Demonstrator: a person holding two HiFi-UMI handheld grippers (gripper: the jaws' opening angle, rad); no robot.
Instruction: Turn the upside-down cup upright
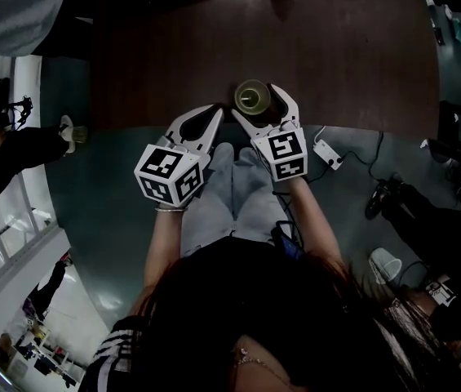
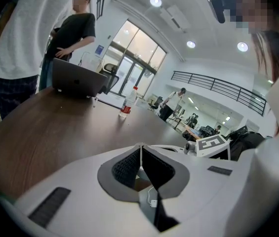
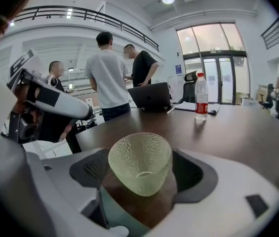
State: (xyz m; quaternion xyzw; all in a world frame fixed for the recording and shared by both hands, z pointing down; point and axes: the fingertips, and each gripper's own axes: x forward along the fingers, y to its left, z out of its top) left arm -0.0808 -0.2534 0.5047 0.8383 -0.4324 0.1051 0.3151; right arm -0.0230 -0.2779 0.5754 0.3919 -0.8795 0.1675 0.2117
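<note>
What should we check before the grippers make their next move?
1. Cup stands mouth up: ok.
2. Cup rests on the table: ok.
3. Right hand-held gripper jaws wide apart around the cup: ok.
4. Its pads clear of the cup's sides: cannot tell.
5. Left hand-held gripper shut with nothing in it: ok.
6. Cup well back from the table edge: not ok, it stands near the edge.
</note>
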